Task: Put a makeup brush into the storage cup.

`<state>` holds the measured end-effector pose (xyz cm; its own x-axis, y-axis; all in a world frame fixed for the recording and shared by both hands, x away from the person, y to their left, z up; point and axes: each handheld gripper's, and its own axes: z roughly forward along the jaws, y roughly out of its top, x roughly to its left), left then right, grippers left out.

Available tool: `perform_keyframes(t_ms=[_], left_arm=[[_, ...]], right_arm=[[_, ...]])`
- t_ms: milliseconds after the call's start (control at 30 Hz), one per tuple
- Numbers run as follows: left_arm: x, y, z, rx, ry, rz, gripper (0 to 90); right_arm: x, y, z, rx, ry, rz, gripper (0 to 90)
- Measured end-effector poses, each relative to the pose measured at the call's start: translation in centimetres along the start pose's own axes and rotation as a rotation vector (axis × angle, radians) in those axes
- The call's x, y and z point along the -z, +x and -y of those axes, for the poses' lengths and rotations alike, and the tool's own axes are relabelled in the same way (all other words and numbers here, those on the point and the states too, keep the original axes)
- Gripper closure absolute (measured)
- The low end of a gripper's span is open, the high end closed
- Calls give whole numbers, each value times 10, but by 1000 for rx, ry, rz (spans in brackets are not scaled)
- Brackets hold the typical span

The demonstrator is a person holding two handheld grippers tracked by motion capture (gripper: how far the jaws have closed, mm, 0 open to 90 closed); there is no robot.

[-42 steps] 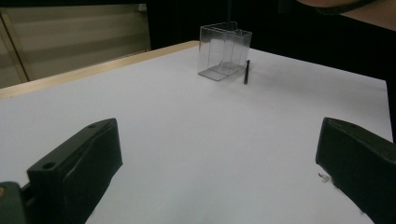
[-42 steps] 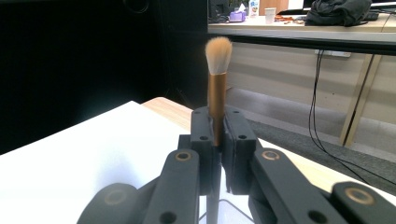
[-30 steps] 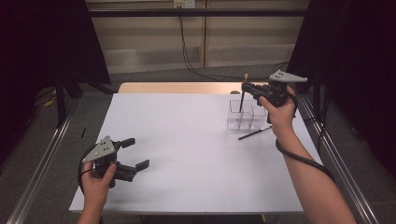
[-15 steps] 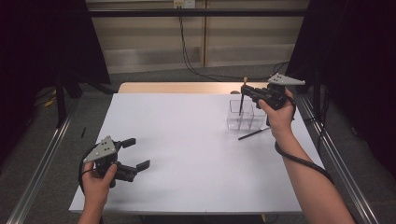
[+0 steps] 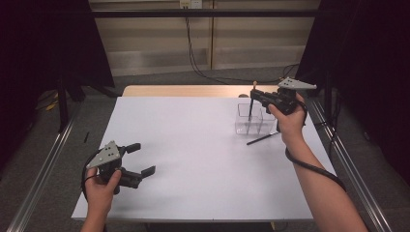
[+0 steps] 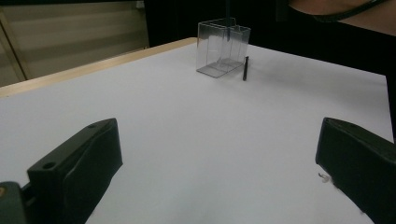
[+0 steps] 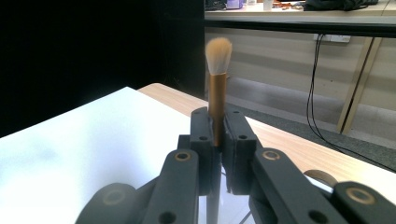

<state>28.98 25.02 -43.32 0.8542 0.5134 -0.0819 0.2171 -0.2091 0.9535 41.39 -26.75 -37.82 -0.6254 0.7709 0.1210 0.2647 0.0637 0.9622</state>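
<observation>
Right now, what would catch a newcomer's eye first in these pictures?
The makeup brush clamped upright in the right gripper, bristles up, above the clear box at the table's far right. Beside the box lies a black stick; the left gripper rests open near the front left.

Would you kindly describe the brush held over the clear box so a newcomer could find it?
Look to the white table's far right, where a clear box stands. Upright above it, clamped in the right tongs, is the brush: bronze ferrule and pale bristles on top, unlike the black stick lying flat beside the box.
</observation>
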Motion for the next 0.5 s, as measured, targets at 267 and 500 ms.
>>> perform_keyframes(t_ms=[267,500], left_arm=[[-1,0,0,0,3,2,3],[-1,0,0,2,1,0,3]], right_arm=[[5,1,1,-16,-4,11,569],[12,2,2,-29,3,20,281]])
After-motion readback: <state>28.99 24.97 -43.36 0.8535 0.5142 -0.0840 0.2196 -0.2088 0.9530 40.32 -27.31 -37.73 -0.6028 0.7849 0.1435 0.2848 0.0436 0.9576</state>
